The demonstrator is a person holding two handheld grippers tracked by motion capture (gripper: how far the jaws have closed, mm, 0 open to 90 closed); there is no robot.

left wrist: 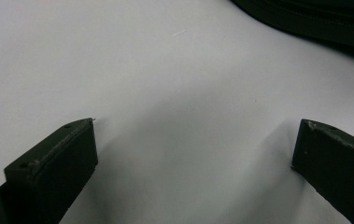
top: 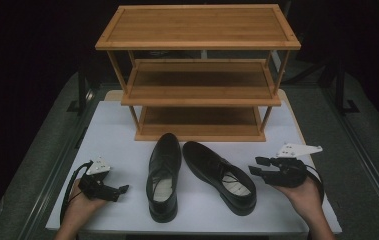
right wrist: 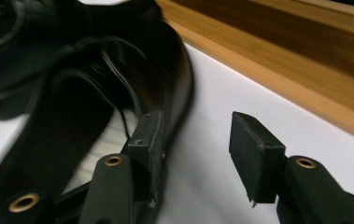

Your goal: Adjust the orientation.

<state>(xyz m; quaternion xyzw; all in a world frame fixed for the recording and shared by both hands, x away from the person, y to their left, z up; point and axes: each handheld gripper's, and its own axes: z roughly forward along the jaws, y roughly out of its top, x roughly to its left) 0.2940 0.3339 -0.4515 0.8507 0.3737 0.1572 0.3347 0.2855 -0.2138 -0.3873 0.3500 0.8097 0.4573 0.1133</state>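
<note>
Two black shoes (top: 197, 175) lie mid-table before the wooden rack (top: 199, 75) — left gripper (top: 119, 191) and right gripper (top: 258, 165) flank them, both spread apart, holding nothing.

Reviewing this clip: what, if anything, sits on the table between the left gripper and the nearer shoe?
Nothing: in the high view, bare white tabletop separates the left gripper from the left shoe. The left gripper view shows the same bare surface between its open jaws.
</note>
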